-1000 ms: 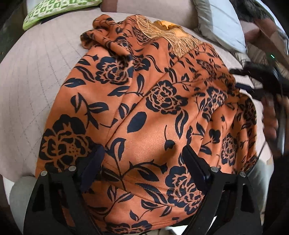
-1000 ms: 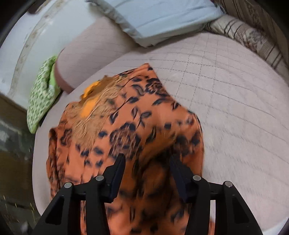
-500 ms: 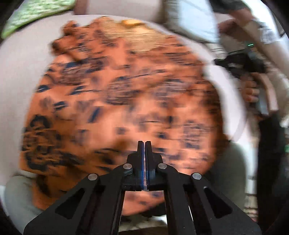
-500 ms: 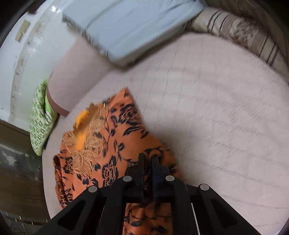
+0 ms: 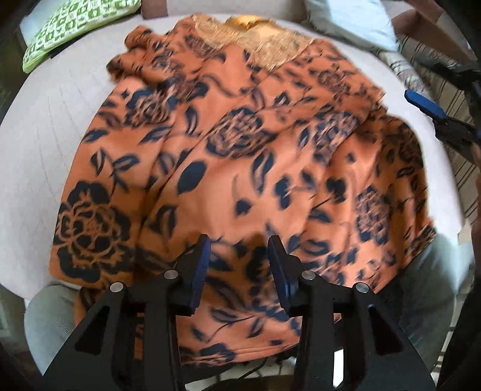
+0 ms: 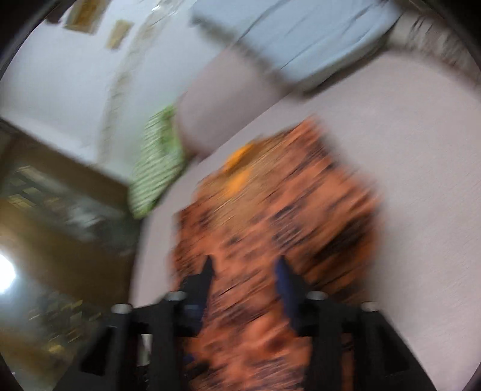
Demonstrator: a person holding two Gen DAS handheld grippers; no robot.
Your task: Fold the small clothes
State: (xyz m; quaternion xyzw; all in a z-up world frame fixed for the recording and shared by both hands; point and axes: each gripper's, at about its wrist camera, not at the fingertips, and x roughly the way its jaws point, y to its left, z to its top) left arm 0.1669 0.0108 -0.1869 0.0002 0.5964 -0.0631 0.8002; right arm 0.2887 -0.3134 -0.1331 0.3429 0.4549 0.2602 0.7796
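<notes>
— What does the room behind look like?

— A pale, quilted seat cushion (image 5: 45,126) fills most of both views, with a rounded backrest (image 6: 222,99) of the same pinkish-grey cloth behind it.

— Any cushions?

— A green-and-white patterned pillow (image 5: 75,27) lies at the far left edge, and a light blue pillow (image 6: 303,33) leans against the back. Beside that one sits a striped, brownish cushion (image 5: 421,69).

— And the walls?

— In the right wrist view, a white wall (image 6: 60,75) carries small framed pictures (image 6: 118,33), though the blur hides their detail. Below is brown wooden furniture (image 6: 60,192), and a bright light glare (image 6: 4,273) shows at the left edge.
</notes>
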